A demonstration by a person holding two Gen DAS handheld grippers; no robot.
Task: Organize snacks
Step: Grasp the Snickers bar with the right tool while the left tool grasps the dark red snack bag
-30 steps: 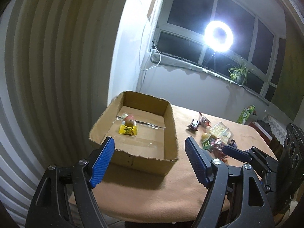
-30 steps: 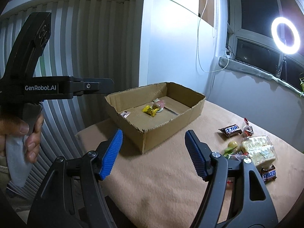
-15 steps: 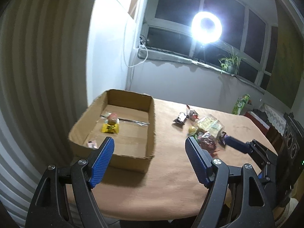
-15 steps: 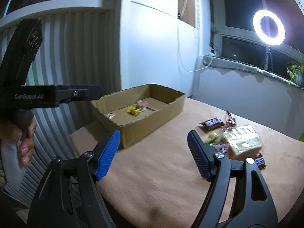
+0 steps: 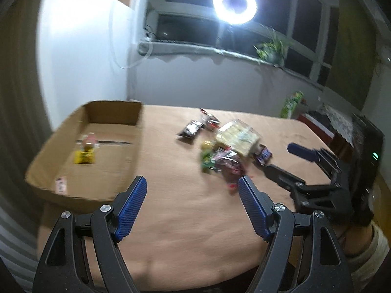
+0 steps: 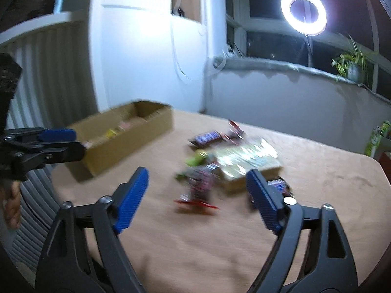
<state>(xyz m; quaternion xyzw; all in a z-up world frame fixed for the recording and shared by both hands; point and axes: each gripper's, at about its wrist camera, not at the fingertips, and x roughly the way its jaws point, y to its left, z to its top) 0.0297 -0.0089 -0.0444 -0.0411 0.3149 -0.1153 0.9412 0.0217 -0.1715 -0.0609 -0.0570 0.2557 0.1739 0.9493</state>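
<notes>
A shallow cardboard box [image 5: 44, 171] [image 6: 136, 131] stands at the table's left and holds a yellow packet [image 5: 84, 157] and a pink sweet [image 5: 89, 140]. A pile of snacks lies mid-table: a clear cracker pack [image 5: 238, 136] [image 6: 246, 158], dark chocolate bars [image 5: 191, 128] [image 6: 207, 138], a green packet [image 5: 207, 157] and a dark red wrapper [image 6: 200, 185]. My left gripper [image 5: 191, 210] is open and empty above the near table. My right gripper [image 6: 196, 199] is open and empty, just short of the red wrapper. Both views are blurred.
The table [image 5: 185, 232] has a tan cloth and a rounded near edge. A ring light [image 5: 234, 1] shines at the window. A potted plant [image 5: 272, 48] stands on the sill. A green carton [image 5: 292, 102] stands at the far right.
Both grippers have swung right, from the box toward the snack pile. The right gripper has come much closer to the pile. Both stay open.
</notes>
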